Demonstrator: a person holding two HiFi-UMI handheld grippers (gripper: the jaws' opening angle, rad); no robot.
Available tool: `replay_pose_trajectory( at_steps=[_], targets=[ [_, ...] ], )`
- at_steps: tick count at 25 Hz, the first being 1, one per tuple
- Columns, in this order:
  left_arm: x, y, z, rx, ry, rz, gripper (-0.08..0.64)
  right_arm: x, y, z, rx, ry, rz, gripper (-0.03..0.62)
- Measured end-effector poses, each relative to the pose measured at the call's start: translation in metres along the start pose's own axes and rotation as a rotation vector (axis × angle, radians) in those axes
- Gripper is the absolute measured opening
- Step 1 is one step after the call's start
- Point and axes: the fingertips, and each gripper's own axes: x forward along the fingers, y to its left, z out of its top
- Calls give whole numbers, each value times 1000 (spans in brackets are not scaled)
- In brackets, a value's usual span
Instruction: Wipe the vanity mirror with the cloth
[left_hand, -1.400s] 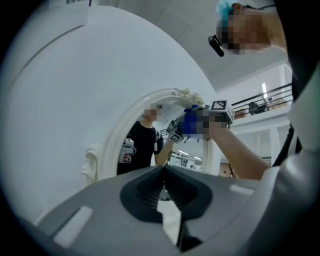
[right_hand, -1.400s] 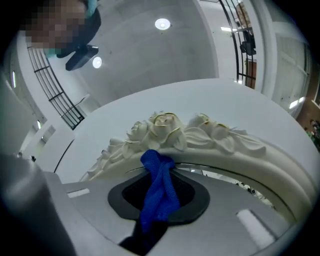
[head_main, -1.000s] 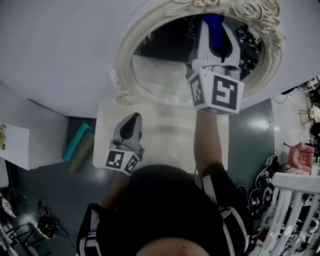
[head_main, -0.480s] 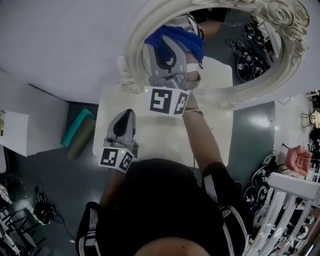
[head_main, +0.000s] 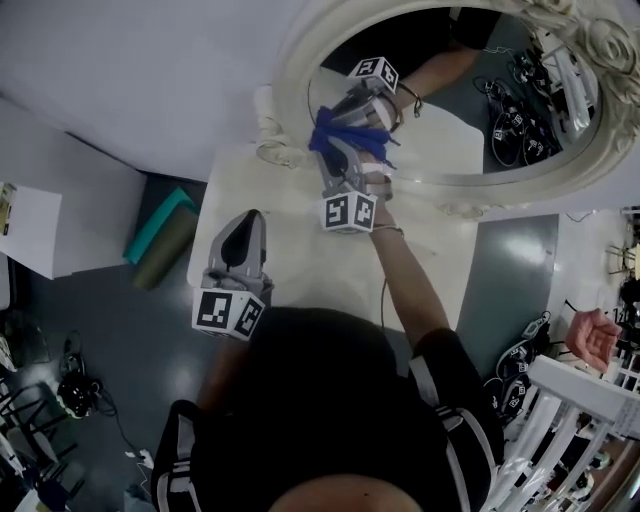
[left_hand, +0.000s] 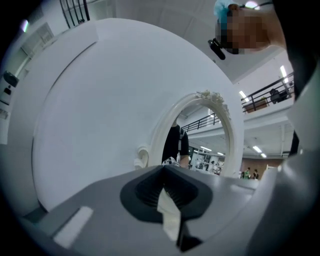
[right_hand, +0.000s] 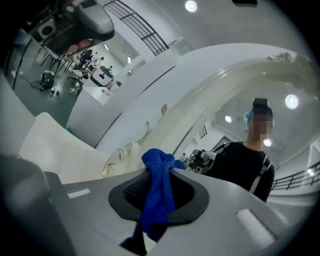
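Two risks stand out: the cloth (right_hand: 159, 192) is pinched as a narrow bunch, so a wipe pressed too hard could bring the hard jaw tips onto the glass, and drag across the glass or a snag on the carved frame (head_main: 285, 110) could pull it from the grip. A firm push might also shift the mirror (head_main: 455, 140), which stands at the back of the worktop (head_main: 300, 265) with nothing steadying it. The right gripper (head_main: 338, 160) is clamped on the blue cloth, whose folded top pokes out past the tips while a tail hangs down through the jaws. In the head view it holds the cloth at the lower left of the glass, just beside the frame. Contact with the glass looks likely but cannot be confirmed. The left gripper (head_main: 250, 225) hovers lower over the worktop, well apart from the mirror, with its jaws closed together on nothing. Only a pale strip shows at their seam, and it looks like part of the gripper itself.
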Motion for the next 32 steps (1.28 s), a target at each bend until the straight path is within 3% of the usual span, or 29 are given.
replay_pose_trajectory(
  at_steps=[9, 14, 18, 23, 26, 29, 32],
  targets=[
    [-16, -16, -7, 3, 7, 9, 11, -28, 40, -122, 469, 129, 246, 52],
    [-13, -35, -8, -15, -5, -22, 11, -35, 43, -121, 416, 113, 257, 58],
    [-8, -51, -5, -17, -15, -63, 11, -53, 21, -99, 508, 17, 150, 63],
    [1, -60, 5, 14, -25, -90, 11, -98, -46, -57, 785, -196, -35, 64],
    [8, -63, 16, 30, -47, -115, 11, -134, -99, -31, 923, -368, -194, 64],
    [15, -72, 31, 52, -75, -144, 11, -174, -164, -7, 983, -514, -356, 64],
    [18, -77, 39, 42, -92, -153, 11, -211, -230, 6, 1015, -582, -490, 64]
  ],
)
